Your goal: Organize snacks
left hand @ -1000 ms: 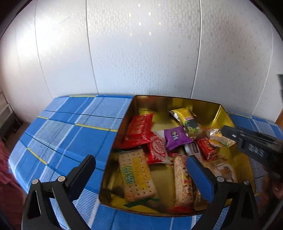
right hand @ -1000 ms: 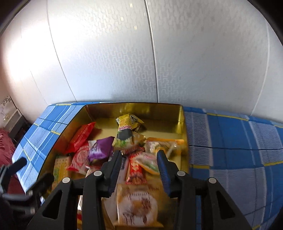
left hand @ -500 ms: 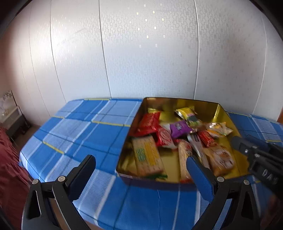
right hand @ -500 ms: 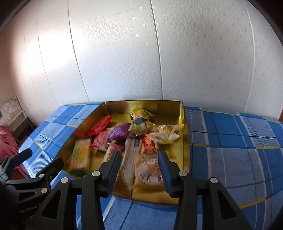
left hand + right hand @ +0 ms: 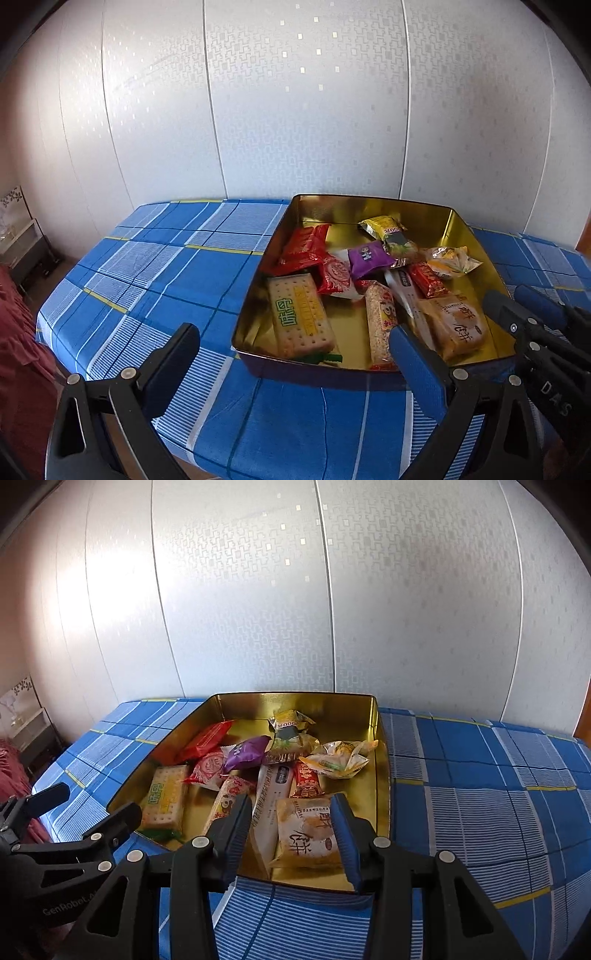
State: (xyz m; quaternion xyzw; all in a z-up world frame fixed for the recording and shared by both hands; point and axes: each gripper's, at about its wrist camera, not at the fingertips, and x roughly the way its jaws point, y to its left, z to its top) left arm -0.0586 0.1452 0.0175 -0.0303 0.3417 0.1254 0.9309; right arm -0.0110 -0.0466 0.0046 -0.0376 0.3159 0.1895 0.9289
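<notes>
Snacks all lie inside the gold tin (image 5: 380, 760), which sits on the blue checked cloth (image 5: 480, 805); none seen on the cloth itself.

Nearest item to the right tongs (image 5: 291, 834): orange pastry packet (image 5: 308, 836), at the tin's near wall, straight ahead between the two blue pads, slightly toward the right pad. Not touched; tongs held above and short of the near rim. Its long axis runs roughly away from the tongs, so the spread pads would close across its short width.

White long sachet (image 5: 271, 805) lies just left of it, same heading, edge to edge or overlapping; cannot tell which.

Left tongs (image 5: 295, 358): spread wide, empty, pulled back over the cloth. Ahead of them the cracker pack (image 5: 301, 319), long axis also pointing away.

Judgement: right tongs are nearer to the packet; risk of catching the sachet as well.
</notes>
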